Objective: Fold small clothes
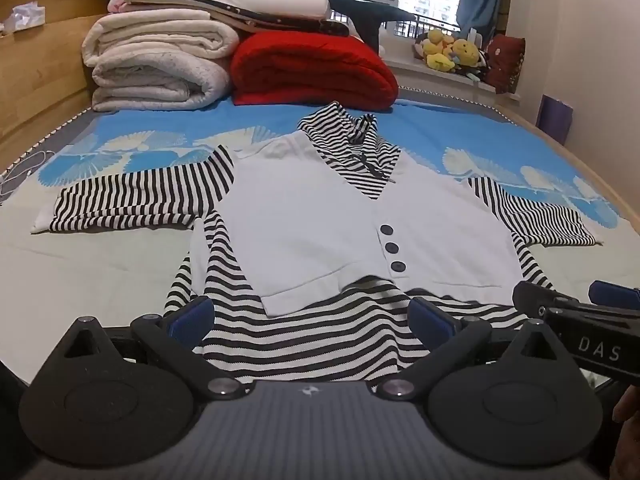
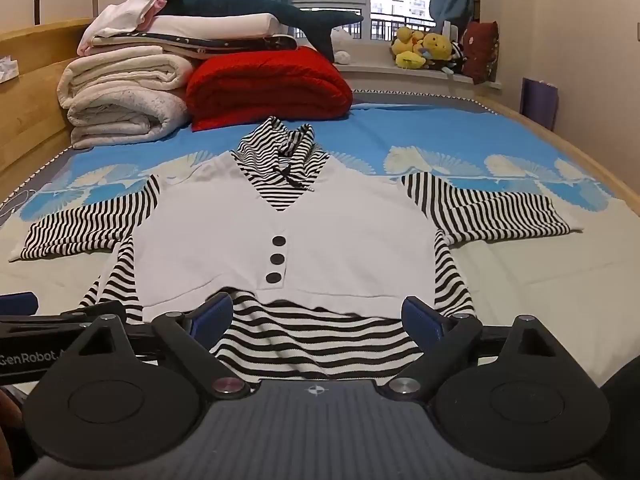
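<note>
A small top (image 1: pixel 320 216) (image 2: pixel 280 224) lies flat on the bed, front up: a white vest panel with three dark buttons over black-and-white stripes, with a striped collar and both short sleeves spread out. My left gripper (image 1: pixel 310 320) hovers wide open over the left half of the striped hem, nothing between its blue pads. My right gripper (image 2: pixel 318 318) hovers wide open over the right half of the hem, also with nothing in it. Each gripper's tip shows at the edge of the other's view, the right gripper (image 1: pixel 576 300) and the left gripper (image 2: pixel 52 312).
At the head of the bed stand a stack of white blankets (image 1: pixel 156 68) with folded linens and a dark plush shark on top, and a red quilt (image 1: pixel 312 72). A wooden bed frame (image 1: pixel 36 92) runs along the left. Plush toys (image 2: pixel 424 50) sit on the windowsill.
</note>
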A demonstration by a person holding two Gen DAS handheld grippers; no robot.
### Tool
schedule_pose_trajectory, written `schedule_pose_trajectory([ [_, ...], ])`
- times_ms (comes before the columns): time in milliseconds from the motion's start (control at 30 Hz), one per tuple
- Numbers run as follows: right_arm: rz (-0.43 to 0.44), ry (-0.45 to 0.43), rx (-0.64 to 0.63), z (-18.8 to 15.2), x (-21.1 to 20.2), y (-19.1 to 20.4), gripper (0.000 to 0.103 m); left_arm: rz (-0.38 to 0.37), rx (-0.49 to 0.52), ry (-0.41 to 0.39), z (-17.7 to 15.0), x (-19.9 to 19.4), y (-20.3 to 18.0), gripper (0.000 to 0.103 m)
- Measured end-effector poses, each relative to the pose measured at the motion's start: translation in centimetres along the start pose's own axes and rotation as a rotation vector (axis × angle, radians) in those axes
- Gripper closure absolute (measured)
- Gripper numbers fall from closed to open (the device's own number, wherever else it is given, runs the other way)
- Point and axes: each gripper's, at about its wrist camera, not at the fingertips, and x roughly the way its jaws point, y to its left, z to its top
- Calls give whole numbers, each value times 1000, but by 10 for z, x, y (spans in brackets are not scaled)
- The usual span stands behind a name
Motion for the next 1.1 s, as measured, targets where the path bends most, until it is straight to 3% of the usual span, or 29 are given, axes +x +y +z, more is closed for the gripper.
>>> schedule_pose_trajectory([
  [533,0,1,-12,1,3,7,11,-5,-2,10,0,5,6,0],
  [767,-1,7,2,-2,4,3,18,7,13,-1,1,7,1,0],
  [1100,49,3,-10,-3,6,12,20,-10,32,-34,7,-1,3,7],
])
